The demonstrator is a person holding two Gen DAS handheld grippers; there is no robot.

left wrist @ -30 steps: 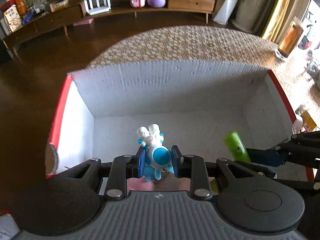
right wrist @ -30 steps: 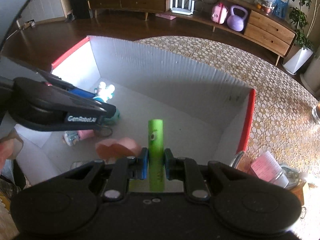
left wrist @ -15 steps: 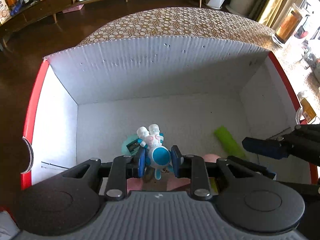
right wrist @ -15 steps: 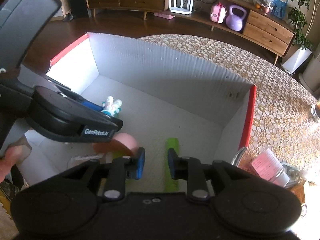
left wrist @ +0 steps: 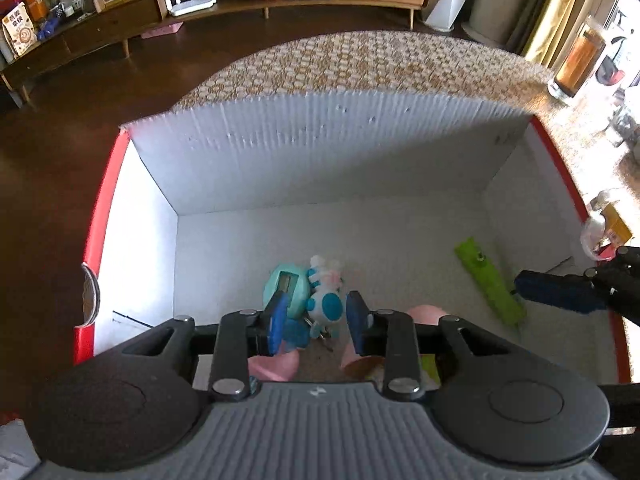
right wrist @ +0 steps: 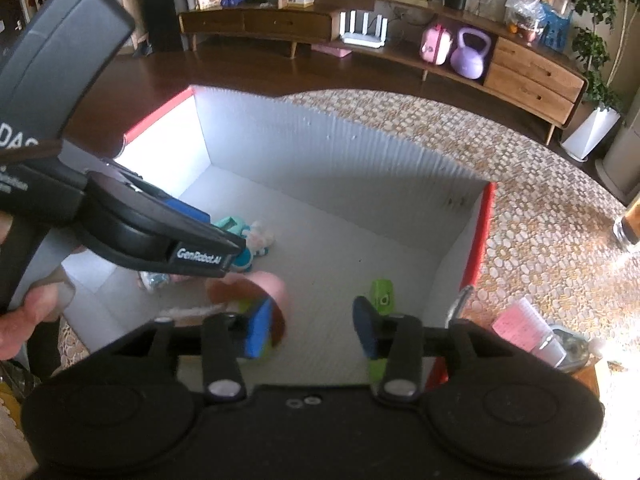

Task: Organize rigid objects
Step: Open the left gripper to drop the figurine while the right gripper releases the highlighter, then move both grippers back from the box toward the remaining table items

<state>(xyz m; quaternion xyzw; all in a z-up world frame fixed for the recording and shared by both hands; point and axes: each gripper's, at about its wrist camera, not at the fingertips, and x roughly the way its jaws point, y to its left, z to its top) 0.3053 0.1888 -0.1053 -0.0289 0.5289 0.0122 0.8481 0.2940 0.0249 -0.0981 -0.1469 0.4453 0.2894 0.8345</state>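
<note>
Over the box (left wrist: 140, 208) floor, both grippers' jaws are opening, pads clear of toy (left wrist: 324, 300) and green stick (left wrist: 488, 280): lift straight out, don't snag either.

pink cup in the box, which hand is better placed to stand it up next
Right, probably. The right gripper has its jaws opening and empty, with the green stick dropped, and the pink cup lies just beside its left jaw. The left gripper is opening around the blue figure.

We see daylight glaring from the right; the box (left wrist: 332, 160) far wall is shaded, its left wall (right wrist: 168, 152) blown white. Fisheye bends the edges. Right pads (right wrist: 260, 326) are slightly blurred.
</note>
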